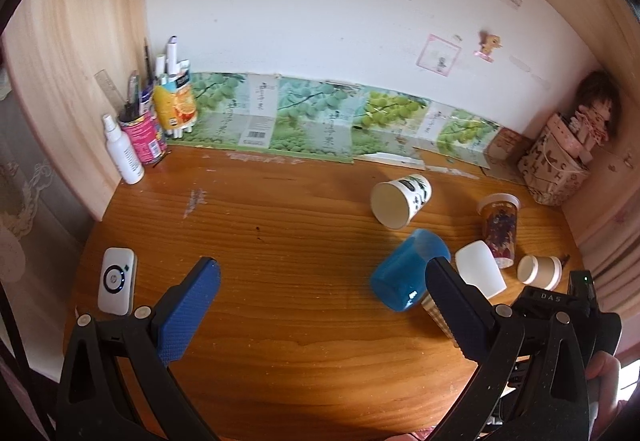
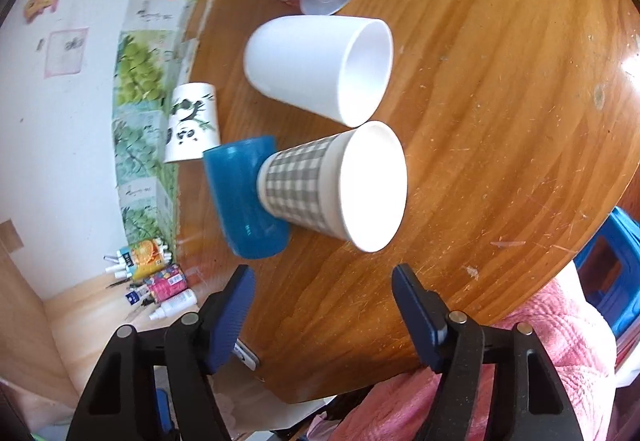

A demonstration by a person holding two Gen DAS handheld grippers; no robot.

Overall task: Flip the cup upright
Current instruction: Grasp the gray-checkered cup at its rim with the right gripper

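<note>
Wooden table (image 2: 500, 101) carries several tipped cups. Straight ahead of the wide-open, empty right gripper (image 2: 322, 291) lies the plaid cup (image 2: 316, 185), base touching the blue cup (image 2: 244, 201). Closing carelessly could roll it or knock neighbours. Left gripper (image 1: 320, 275) wide, empty.

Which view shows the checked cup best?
The right wrist view: the checked cup lies on its side in full sight, mouth toward the camera, base against the blue cup. The left wrist view shows only a sliver of it behind a finger of the left tongs.
</note>
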